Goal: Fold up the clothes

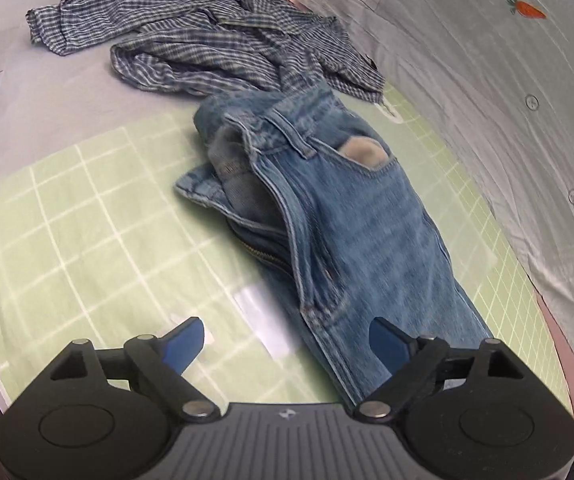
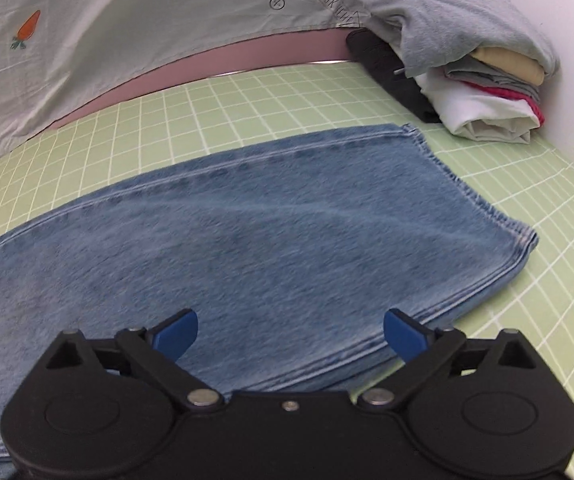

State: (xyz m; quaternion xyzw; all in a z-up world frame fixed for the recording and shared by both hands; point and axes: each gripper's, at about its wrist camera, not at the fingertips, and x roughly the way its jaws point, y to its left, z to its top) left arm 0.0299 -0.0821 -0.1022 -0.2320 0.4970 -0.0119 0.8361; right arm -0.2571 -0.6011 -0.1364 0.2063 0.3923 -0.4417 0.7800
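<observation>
Although nothing is gripped yet, the left tool is held spread wide over the jeans, which are laid lengthwise on the green gridded surface, waistband away, just beside a crumpled checked shirt. Denim may be judged heavy, fairly stiff and not slippery; the thick waistband by the pocket is thought the firmest hold. Further right, the right tool is likewise held released above the leg end, where the doubled hem could be pinched. A folded stack of clothes is seen at the far right.
</observation>
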